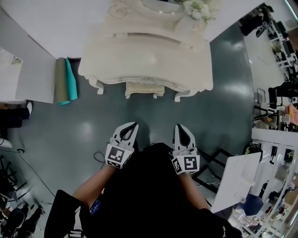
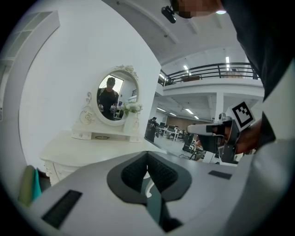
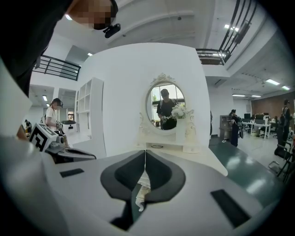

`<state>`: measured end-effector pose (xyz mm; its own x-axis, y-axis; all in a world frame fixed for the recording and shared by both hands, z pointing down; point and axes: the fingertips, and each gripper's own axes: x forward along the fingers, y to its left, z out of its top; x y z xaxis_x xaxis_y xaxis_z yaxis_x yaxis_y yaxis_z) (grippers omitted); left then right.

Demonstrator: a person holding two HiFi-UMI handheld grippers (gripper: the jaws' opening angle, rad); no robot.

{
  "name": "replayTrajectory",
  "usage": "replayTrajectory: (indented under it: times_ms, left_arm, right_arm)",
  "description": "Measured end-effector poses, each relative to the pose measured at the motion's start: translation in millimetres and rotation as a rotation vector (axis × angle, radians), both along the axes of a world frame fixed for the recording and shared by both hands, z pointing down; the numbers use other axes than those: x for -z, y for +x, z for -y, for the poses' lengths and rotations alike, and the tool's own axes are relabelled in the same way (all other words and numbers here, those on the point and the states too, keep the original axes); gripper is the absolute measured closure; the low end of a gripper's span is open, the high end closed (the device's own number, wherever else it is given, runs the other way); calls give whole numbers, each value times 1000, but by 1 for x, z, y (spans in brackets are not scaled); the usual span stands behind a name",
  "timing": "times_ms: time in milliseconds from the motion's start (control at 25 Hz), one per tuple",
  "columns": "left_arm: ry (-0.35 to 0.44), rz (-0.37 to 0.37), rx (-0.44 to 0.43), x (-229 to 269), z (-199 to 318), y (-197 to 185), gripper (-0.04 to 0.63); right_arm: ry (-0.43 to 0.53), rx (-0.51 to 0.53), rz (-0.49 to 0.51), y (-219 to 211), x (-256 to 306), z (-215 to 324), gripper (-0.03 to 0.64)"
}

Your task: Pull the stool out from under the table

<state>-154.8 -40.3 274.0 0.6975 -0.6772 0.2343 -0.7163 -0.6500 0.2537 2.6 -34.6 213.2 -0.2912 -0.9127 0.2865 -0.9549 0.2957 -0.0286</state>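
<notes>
Both the left gripper (image 1: 134, 124) and the right gripper (image 1: 179, 126) are clenched tight with nothing in them. They hang side by side over the floor (image 1: 70, 132), close to the person. The stool (image 1: 145, 88) sits tucked under the white table (image 1: 144, 56), well apart from both. A pale bit past the right jaws may be the stool. A mirror (image 3: 165, 107) stands on the table.

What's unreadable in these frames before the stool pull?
- Stool: head view shows only its front edge; the table covers the rest.
- Gripper views: the left gripper and right gripper, both shut, block the space under the table.
- Mirror: head view, cut off by the top edge.
</notes>
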Motion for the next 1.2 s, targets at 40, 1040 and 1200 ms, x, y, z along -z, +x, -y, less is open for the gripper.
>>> replayTrajectory:
  times_ms: [40,1040,1200]
  left_arm:
    - [-5,1,-6,0,2,0,581]
    - [-123,278,327,-55,84,-2,581]
    - [-138,269,381,-65,94,1,581]
  right_arm:
    - [-10,-2,2,1,-3,4,598]
    - [-123,194,43,50,-107,130,598]
    - [-115,232,1,58,-116,142,598]
